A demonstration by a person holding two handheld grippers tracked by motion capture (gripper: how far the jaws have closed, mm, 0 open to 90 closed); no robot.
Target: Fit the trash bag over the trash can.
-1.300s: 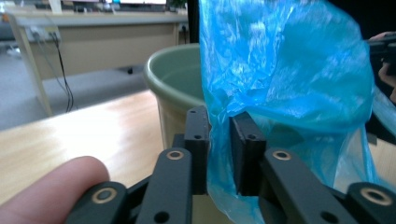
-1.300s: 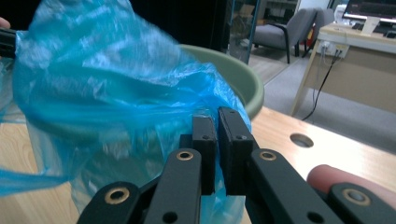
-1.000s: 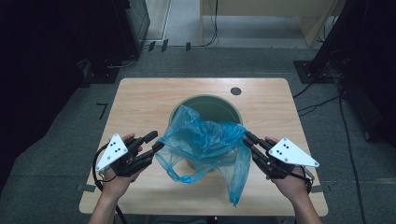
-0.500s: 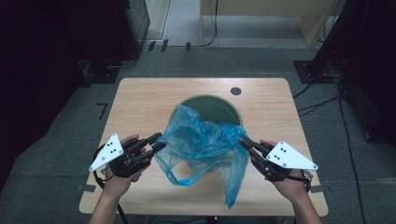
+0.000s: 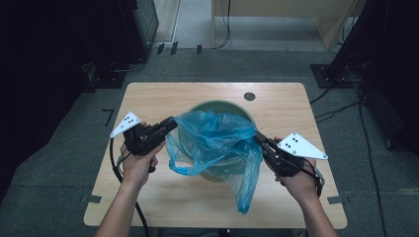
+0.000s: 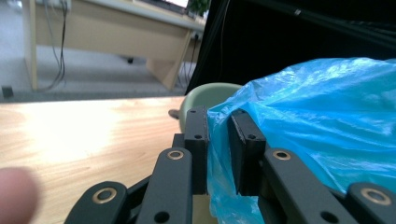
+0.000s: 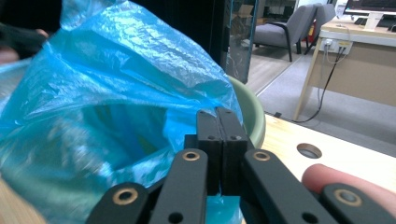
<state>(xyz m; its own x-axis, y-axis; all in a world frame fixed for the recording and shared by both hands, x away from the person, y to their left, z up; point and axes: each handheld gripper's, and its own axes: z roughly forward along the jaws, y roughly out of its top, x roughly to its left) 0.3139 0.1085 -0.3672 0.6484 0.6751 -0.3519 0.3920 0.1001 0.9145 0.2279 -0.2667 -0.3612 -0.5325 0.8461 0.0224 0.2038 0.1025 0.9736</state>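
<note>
High view: a blue plastic bag is draped over a pale green bin standing in the middle of a wooden table. Most of the bin's wall lies under the film; only the far arc of its rim is exposed. A tail of the bag hangs down toward the table's near edge.

Left gripper: at the bag's left edge. In the left gripper view its jaws have just been closing, with a fold of blue film between them; a narrow gap remains, and the film touches the pads without being clearly pinched. A blurred fingertip is cut off at the lower left corner.

Right gripper: at the bag's right edge. In the right gripper view the jaws meet pad to pad, clamping the film, which emerges just below them. The near film is blurred; the bag's inside is dim. A round hole in the tabletop lies beyond.
</note>
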